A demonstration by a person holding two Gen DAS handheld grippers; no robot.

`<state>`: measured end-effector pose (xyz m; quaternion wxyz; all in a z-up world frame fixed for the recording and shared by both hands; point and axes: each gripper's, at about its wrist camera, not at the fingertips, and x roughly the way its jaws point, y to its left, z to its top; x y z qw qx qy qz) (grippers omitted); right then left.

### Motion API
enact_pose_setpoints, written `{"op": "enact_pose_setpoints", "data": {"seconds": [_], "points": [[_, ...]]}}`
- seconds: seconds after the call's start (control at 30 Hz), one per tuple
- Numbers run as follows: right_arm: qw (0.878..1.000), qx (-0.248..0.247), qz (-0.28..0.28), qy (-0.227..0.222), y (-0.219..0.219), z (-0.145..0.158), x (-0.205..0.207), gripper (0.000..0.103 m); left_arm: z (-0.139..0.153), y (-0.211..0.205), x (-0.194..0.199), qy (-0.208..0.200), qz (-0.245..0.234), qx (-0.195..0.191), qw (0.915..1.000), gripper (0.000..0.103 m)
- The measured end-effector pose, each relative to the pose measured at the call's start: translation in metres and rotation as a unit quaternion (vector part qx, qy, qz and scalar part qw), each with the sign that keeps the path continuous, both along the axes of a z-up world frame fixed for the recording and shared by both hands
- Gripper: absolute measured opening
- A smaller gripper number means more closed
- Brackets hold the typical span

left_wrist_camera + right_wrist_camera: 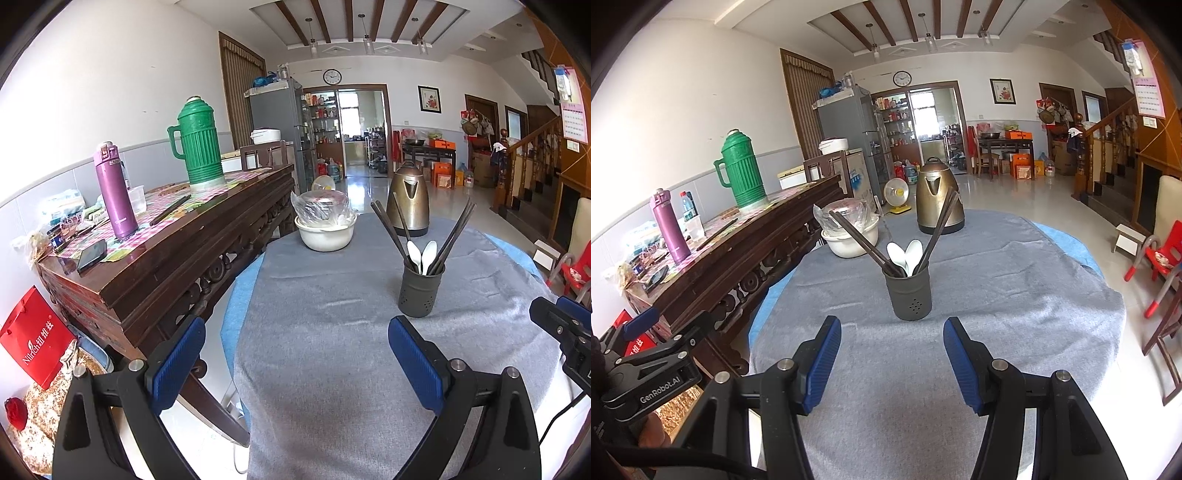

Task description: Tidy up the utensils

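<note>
A dark grey utensil holder (420, 291) (911, 295) stands upright on the grey cloth of the round table (332, 350) (1015, 295). Dark chopsticks (391, 232) (857, 236) lean out to both sides of it, and two white spoons (423, 256) (905, 254) sit in the middle. My left gripper (297, 332) is open over the cloth, short of the holder and to its left, with nothing between its blue pads. My right gripper (892, 332) is open too, directly in front of the holder and apart from it.
Beyond the holder stand a bronze kettle (408, 199) (939, 197) and a white bowl (325, 232) (851, 240) with a plastic-wrapped pot in it. A long wooden sideboard (166, 258) at the left carries a green thermos (197, 147), a purple bottle (114, 192) and loose chopsticks (170, 210).
</note>
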<state>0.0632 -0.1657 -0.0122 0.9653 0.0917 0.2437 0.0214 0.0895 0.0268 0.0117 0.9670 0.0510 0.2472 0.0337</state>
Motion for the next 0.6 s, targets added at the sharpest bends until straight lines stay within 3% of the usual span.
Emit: {"op": "enact_pose_setpoints", "data": {"seconds": [0.6], "points": [[1.000, -0.004, -0.002, -0.004, 0.0016, 0.0035, -0.0028, 0.061, 0.0001, 0.0005, -0.0016, 0.001, 0.003, -0.002, 1.0000, 0.099]]}}
